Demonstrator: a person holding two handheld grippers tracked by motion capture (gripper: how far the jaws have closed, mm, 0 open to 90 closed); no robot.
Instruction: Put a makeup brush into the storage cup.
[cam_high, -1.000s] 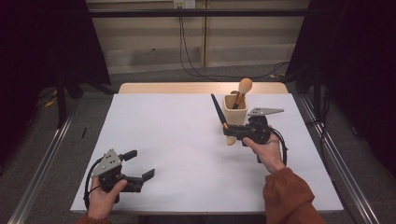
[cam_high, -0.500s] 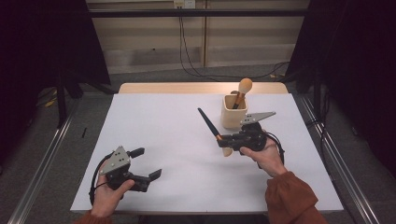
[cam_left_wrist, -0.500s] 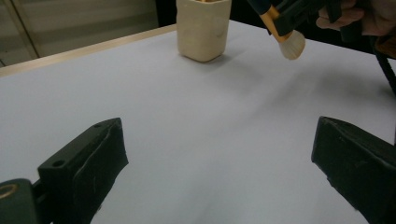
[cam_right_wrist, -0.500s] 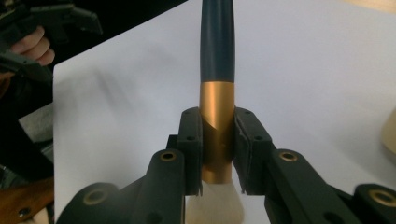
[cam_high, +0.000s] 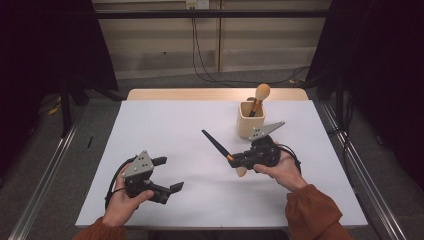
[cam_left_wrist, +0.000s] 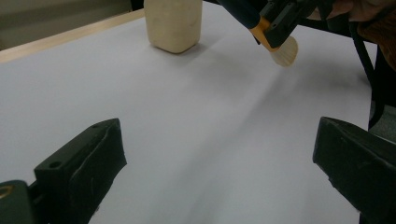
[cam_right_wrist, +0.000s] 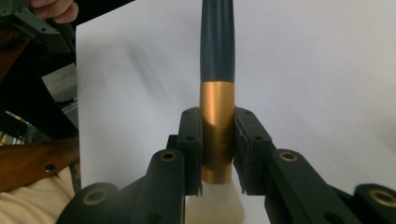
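Seen from the high view: white-topped table (cam_high: 165, 125), two black two-jaw grippers, one pale wooden square-sided cup (cam_high: 248, 121) toward the far right, one wooden-headed tool (cam_high: 260, 96) leaning out of that cup.

Right gripper (cam_high: 239, 161) clamped on a makeup brush with dark tapered handle, copper ferrule and pale bristles (cam_high: 222, 150), held above the table surface just in front of the cup, apart from it. Brush count: one. Long axis level-ish and diagonal in the high view, dark handle tip pointing up-left toward the table's far middle, bristles pointing back toward the person's right hand.

Closer, in the right gripper view: jaws pressed on both sides of the copper ferrule (cam_right_wrist: 216, 130), bristles (cam_right_wrist: 215, 200) fanning out below the pads, handle running straight away up the picture; grip point far plainer here than from above. At that view's top left corner, the other hand with its gripper (cam_right_wrist: 32, 21).

Left gripper (cam_high: 167, 175) near the front left of the table, jaws spread wide with nothing between them. Left gripper view: two black jaws far apart over bare white surface, cup body (cam_left_wrist: 173, 24) seen from low down at the far edge, and the clamped brush's bristle tuft (cam_left_wrist: 285, 50) hanging clear of the table, a gap not readable from overhead.
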